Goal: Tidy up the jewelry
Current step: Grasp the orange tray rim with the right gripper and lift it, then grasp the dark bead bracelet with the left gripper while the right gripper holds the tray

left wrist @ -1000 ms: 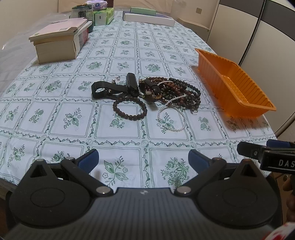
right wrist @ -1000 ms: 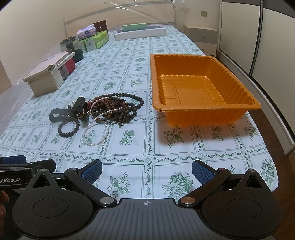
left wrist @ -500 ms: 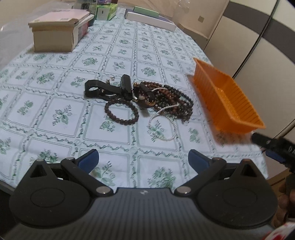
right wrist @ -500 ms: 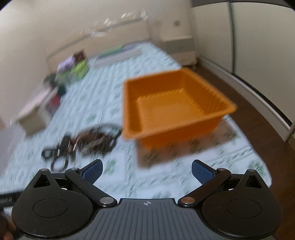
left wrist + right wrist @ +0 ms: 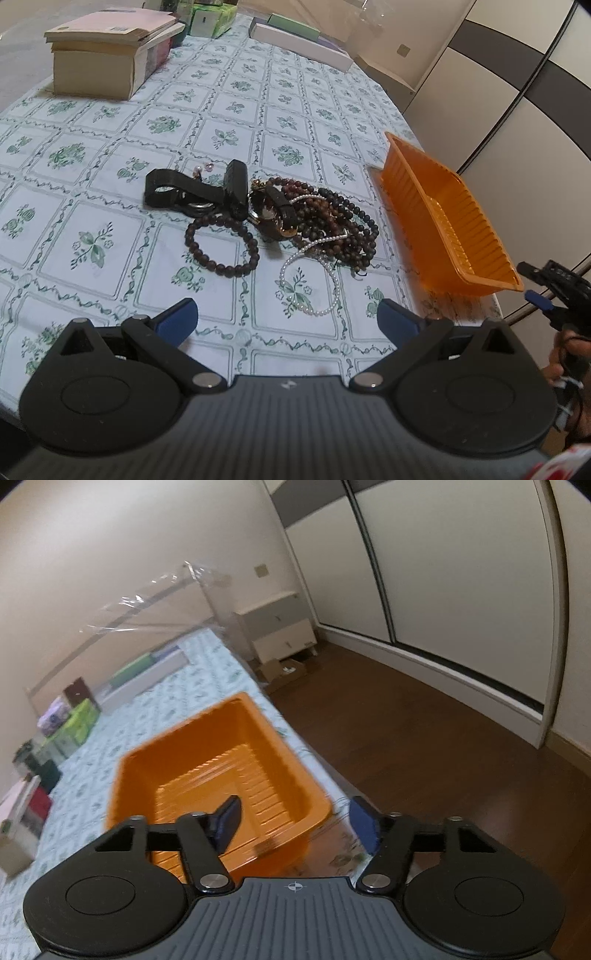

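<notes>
A tangle of dark bead necklaces [image 5: 332,225] lies mid-surface, with a brown bead bracelet [image 5: 221,242] and a white pearl strand [image 5: 314,284] just on its near side and a black strap [image 5: 192,190] touching its left end. The orange tray [image 5: 447,221] sits at the right edge of the surface [image 5: 110,155]. No writing reads clearly.

The left gripper [image 5: 286,317] hovers near the front edge, fingers [image 5: 177,319] spread wide, holding nothing. The right gripper [image 5: 295,823] hangs over the tray's near corner, fingers [image 5: 227,821] partly spread, empty. Only the right view shows the tray's ribbed floor; only the left shows the jewelry and a stack of books [image 5: 107,55] at the far left.
</notes>
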